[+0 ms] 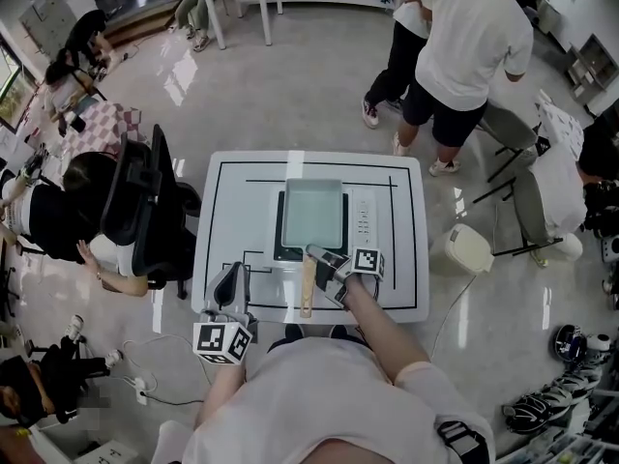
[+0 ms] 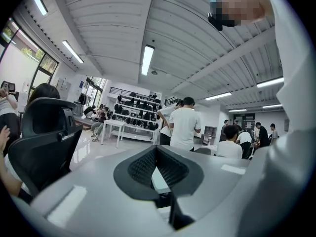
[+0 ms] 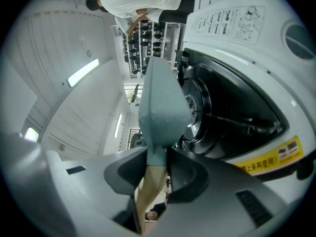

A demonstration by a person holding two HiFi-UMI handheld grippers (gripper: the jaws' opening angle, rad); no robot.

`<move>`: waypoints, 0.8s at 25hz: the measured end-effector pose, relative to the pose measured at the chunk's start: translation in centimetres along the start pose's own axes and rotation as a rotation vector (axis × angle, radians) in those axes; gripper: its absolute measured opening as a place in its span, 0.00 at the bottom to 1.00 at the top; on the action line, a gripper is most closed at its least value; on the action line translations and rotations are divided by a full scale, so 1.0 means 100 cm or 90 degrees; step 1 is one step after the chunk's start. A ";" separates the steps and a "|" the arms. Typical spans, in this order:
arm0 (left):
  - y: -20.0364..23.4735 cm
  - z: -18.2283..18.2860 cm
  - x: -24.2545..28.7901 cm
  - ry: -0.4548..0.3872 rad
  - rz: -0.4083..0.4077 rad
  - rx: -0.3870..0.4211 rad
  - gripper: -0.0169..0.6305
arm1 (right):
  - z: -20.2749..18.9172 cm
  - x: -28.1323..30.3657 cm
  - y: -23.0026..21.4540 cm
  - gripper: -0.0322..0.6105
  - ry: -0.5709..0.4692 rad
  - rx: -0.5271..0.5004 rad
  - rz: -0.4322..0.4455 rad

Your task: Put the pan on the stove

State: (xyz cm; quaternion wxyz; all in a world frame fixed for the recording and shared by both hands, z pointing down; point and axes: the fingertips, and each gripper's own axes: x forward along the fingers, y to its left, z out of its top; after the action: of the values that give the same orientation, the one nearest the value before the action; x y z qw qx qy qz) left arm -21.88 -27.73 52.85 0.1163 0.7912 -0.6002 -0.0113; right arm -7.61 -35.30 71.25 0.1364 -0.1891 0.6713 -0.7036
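Observation:
A pale green rectangular pan (image 1: 312, 213) lies over the black burner of a white tabletop stove (image 1: 364, 222) in the middle of the table. Its wooden handle (image 1: 307, 293) points toward me. My right gripper (image 1: 322, 262) is shut on the handle where it joins the pan. In the right gripper view the pan (image 3: 160, 102) shows edge-on beside the stove (image 3: 237, 83), with the handle (image 3: 148, 191) clamped in my right gripper (image 3: 157, 157). I cannot tell whether the pan rests on the burner. My left gripper (image 1: 232, 283) hovers at the table's front left, shut and empty (image 2: 157, 154).
The white table (image 1: 232, 191) has black lines on its top. A person in a black office chair (image 1: 135, 211) sits close to its left side. A person (image 1: 464, 46) stands beyond the far right corner. A white bin (image 1: 467, 249) stands to the right.

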 end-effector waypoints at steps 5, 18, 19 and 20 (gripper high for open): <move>0.004 0.000 0.000 0.002 0.007 0.003 0.04 | -0.002 0.001 -0.012 0.24 0.006 0.018 -0.003; -0.004 -0.003 0.004 0.013 0.000 0.020 0.04 | -0.005 0.001 -0.023 0.24 0.025 0.031 -0.022; -0.005 -0.003 0.005 0.012 -0.001 0.022 0.04 | -0.005 0.002 -0.023 0.24 0.024 0.034 -0.024; -0.005 -0.003 0.006 0.011 -0.002 0.021 0.04 | -0.005 0.002 -0.022 0.24 0.023 0.037 -0.023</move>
State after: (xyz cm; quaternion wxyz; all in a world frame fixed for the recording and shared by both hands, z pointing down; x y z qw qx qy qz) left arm -21.17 -28.12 53.08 0.1087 0.7940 -0.5981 0.0052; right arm -7.86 -34.81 73.40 0.1173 -0.1844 0.6496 -0.7282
